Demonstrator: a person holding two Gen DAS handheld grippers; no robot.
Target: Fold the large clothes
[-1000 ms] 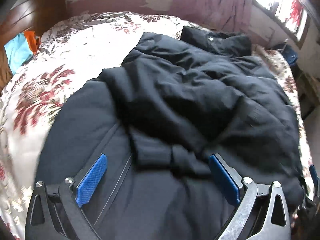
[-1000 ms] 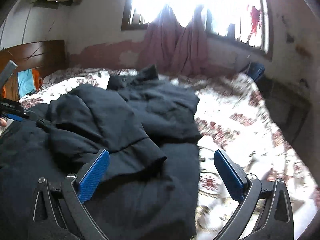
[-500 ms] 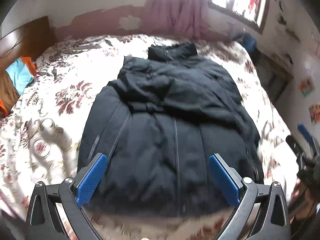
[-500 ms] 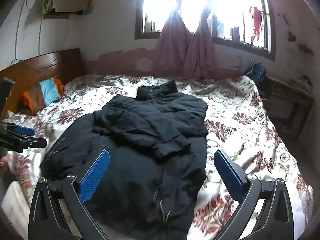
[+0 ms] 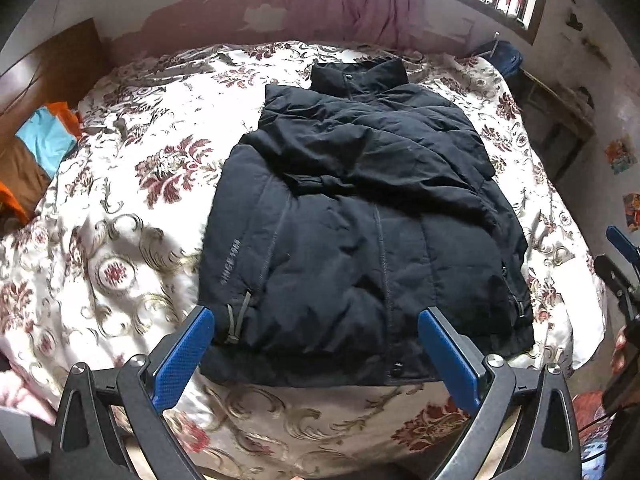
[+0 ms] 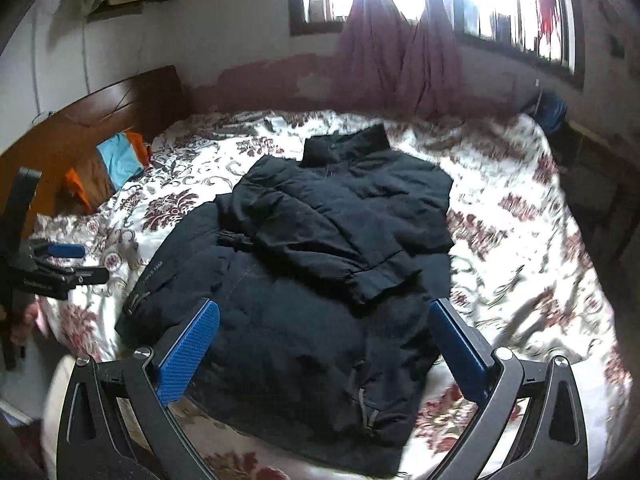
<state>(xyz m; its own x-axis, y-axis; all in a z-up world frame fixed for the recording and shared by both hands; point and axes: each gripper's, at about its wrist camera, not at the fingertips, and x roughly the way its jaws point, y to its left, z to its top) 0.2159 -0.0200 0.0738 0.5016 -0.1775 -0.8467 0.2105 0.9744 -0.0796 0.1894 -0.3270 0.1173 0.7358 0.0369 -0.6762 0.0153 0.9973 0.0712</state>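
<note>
A black puffer jacket (image 5: 360, 216) lies flat on the bed, collar at the far end, hem toward me, both sleeves folded across the chest. It also shows in the right wrist view (image 6: 312, 280). My left gripper (image 5: 316, 344) is open and empty, hovering above the jacket's hem. My right gripper (image 6: 324, 332) is open and empty, above the hem's right part. The left gripper shows at the left edge of the right wrist view (image 6: 64, 260); the right gripper shows at the right edge of the left wrist view (image 5: 620, 248).
The bed has a floral cover (image 5: 132, 208). A wooden headboard (image 6: 100, 120) with orange and turquoise cloths (image 6: 116, 160) is on the left. A window with pink curtains (image 6: 400, 52) is behind. A dark side table (image 5: 560, 120) stands at the right.
Both grippers have pulled back and up from the jacket toward the bed's near edge. The jacket lies still, sleeves folded over its chest.
</note>
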